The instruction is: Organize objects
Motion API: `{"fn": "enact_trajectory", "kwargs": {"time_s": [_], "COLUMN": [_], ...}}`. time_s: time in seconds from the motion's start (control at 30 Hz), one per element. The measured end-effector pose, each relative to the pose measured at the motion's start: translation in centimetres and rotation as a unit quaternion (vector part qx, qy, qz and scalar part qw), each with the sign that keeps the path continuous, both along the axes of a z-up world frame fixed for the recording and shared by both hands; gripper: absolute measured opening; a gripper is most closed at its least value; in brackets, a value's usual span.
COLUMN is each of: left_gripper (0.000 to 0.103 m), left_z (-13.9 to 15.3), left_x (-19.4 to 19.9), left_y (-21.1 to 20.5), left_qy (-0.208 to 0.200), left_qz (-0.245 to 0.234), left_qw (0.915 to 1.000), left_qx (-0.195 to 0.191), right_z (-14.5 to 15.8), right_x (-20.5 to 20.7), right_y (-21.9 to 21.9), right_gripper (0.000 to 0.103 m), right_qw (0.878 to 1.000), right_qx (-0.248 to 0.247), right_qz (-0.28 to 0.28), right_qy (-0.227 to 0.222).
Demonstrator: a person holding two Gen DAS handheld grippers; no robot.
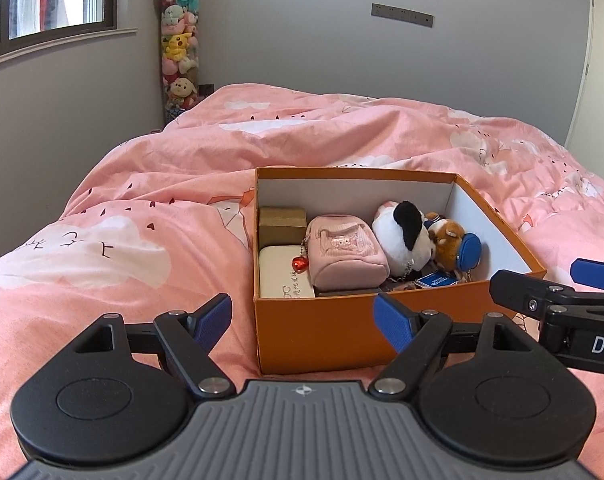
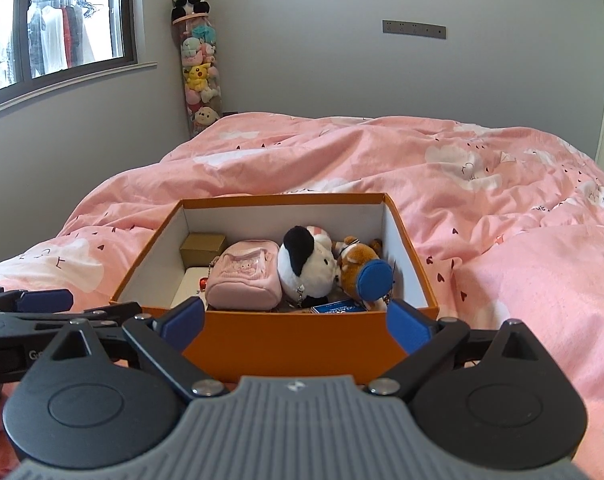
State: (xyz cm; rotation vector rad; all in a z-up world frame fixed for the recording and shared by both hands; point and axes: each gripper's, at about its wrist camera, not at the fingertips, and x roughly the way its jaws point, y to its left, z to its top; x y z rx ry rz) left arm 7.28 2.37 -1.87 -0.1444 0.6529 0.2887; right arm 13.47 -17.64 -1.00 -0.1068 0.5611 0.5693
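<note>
Both hand-held grippers are seen right up front, hovering low over the near edge of the bed. Wide-spread jaws are shown on the left hand-held gripper with nothing between them, and the right hand-held gripper is spread just as wide, also empty, its blue pads either side of the near wall of the orange box.

That box is set on the pink duvet near the bed's front edge, lid off. Quite a lot has already been packed into it: a gold box in the far left corner, a white case in front of that, a pink pouch with a red heart charm hanging beside it, a black-and-white plush in the middle, and a brown plush with a blue round pouch against the right wall. A blue card is lying flat at the front.

No loose items can be spotted on the duvet, so the gathering part looks mostly done, judging by what's visible. No lid is seen anywhere. What's probably left is tidying inside the box or moving it, though that can't be confirmed from here.
</note>
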Motion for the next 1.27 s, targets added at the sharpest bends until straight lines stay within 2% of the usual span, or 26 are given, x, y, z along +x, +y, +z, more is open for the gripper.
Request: {"fn": "enact_trajectory", "kwargs": {"time_s": [1.27], "left_gripper": [0.094], "left_z": [0.20], "left_x": [0.08], "left_y": [-0.57], "left_qy": [0.005], "left_qz": [-0.008], "left_qw": [0.9999], "left_qx": [0.004], "right_z": [-0.72], "right_x": [0.41], "right_y": [0.12], "right_gripper": [0.098], "right_qw": [1.000], "right_qx": [-0.013], "right_qz": [0.001], "right_qy": [0.024]}}
